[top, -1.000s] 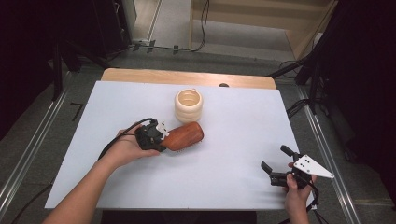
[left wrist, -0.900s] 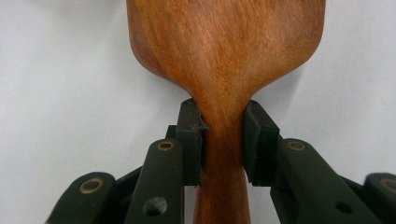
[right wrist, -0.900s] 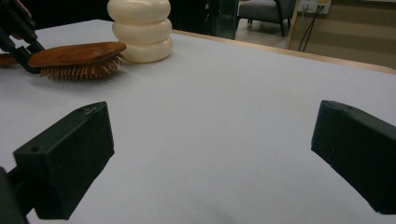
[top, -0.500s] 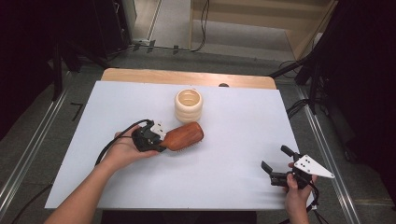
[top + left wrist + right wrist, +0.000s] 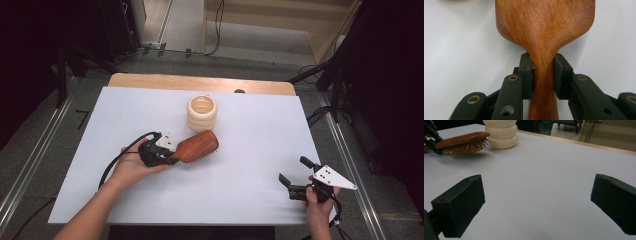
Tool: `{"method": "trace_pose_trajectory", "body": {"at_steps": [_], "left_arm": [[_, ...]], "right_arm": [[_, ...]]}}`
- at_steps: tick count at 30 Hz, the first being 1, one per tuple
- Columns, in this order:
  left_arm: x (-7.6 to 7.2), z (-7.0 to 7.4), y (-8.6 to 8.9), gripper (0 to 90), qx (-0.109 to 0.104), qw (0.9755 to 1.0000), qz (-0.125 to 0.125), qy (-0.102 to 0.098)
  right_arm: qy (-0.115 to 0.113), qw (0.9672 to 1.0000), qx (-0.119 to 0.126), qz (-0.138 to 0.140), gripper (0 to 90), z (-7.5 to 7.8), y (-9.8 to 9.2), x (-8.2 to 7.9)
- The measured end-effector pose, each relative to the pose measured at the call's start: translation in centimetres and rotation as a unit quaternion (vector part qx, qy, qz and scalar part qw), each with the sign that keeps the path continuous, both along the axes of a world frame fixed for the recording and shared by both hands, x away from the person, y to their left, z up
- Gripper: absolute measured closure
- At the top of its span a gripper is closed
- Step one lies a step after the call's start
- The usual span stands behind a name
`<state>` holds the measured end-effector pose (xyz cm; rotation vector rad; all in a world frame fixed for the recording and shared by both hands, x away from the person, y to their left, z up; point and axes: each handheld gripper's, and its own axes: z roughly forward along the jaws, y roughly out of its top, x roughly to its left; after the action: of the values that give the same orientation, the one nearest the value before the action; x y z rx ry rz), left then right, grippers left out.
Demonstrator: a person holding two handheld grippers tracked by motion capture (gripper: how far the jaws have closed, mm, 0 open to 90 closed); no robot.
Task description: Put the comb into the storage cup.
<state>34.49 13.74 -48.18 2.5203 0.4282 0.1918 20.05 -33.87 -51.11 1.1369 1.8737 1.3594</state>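
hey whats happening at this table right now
A person works with a gripper in each hand. The left gripper is shut on the neck of a wooden hairbrush, held bristles down just above the white table, close to a cream ribbed cup. The right gripper sits open at the near right edge, holding nothing.

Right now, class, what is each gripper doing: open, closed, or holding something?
Left gripper: closed on the wooden hairbrush, clamped at its narrow handle.
Right gripper: open, jaws wide apart, holding nothing.
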Motion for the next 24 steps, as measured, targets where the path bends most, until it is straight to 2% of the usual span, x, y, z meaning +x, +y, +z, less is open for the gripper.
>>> {"method": "trace_pose_trajectory", "body": {"at_steps": [1,5,9,14,20,24], "left_arm": [[-0.1,0.1,0.1,72.8,-0.003,1.0,0.003,-0.006],[-0.3,0.7,0.5,72.8,-0.018,0.9998,0.007,-0.008],[-0.8,1.1,0.8,72.8,-0.035,0.9991,0.013,-0.022],[-1.1,1.6,1.3,72.8,-0.069,0.9968,0.027,-0.03],[-1.3,2.0,1.4,72.8,-0.085,0.995,0.034,-0.039],[-1.5,2.3,1.5,72.8,-0.102,0.993,0.038,-0.045]], "right_arm": [[0.004,1.0,-0.001,-0.001,0.0,0.1,0.1,0.0],[0.012,0.9999,-0.01,-0.001,0.0,0.6,0.6,0.0],[0.019,0.9998,0.008,0.004,0.0,1.6,1.5,0.2],[0.019,0.9996,0.016,0.012,0.0,2.5,2.4,0.4],[0.016,0.9991,0.025,0.03,0.0,3.8,3.9,1.0],[0.012,0.9987,0.028,0.042,0.0,5.1,5.5,1.8]]}}
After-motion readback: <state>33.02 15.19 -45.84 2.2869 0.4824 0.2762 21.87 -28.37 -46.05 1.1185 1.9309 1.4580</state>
